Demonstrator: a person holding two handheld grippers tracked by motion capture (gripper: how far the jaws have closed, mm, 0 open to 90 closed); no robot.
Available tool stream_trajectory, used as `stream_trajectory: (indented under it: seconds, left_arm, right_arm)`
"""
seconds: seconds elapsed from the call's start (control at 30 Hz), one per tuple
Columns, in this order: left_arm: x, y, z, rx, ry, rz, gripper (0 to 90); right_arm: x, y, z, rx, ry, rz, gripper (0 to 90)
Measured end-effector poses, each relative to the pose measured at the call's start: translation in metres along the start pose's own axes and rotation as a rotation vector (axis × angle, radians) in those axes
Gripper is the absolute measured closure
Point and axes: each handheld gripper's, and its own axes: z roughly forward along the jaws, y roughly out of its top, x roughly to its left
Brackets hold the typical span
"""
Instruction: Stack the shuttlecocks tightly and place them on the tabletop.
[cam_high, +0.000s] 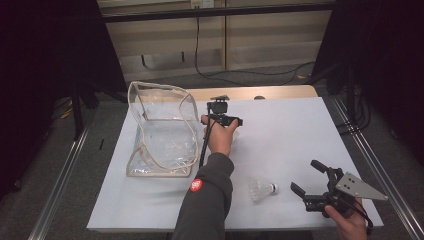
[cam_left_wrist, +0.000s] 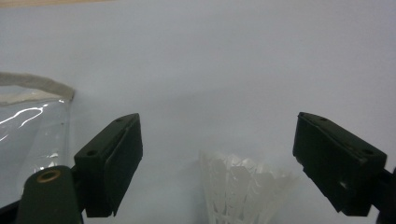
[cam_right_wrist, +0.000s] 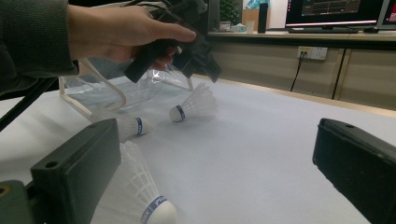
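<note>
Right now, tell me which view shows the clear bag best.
The high view: the whole clear bag shows, rim to base, left of the left hand. The left gripper view catches one trimmed corner; the right gripper view shows part of it, behind that hand.

Laboratory or office workspace: a white-topped table stands between metal frame rails; behind it, a bench carries computer monitors, with wall sockets and trailing cables.
</note>
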Motion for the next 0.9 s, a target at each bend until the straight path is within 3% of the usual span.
stream_trajectory:
  seconds: [0.2,0.37,0.57,0.7,0.9]
  left_arm:
    - [0.000,-0.001,0.004,0.029,0.022,-0.001,17.0]
    - [-0.001,-0.001,0.001,0.046,0.004,0.008,21.7]
    - [-0.005,-0.003,-0.002,0.062,-0.030,0.021,31.0]
    - [-0.007,-0.004,-0.007,0.069,-0.036,0.062,37.1]
    - [-0.007,-0.005,-0.012,0.092,-0.067,0.078,51.7]
  right_arm:
    - [0.000,0.000,0.000,0.000,0.002,0.000,0.4]
    - [0.001,0.000,0.000,0.000,0.004,-0.003,0.4]
    - [0.001,0.000,-0.001,-0.001,0.000,-0.001,0.4]
    - [0.001,0.000,0.000,0.002,0.001,-0.004,0.4]
    - [0.002,0.000,-0.001,-0.002,0.002,0.001,0.4]
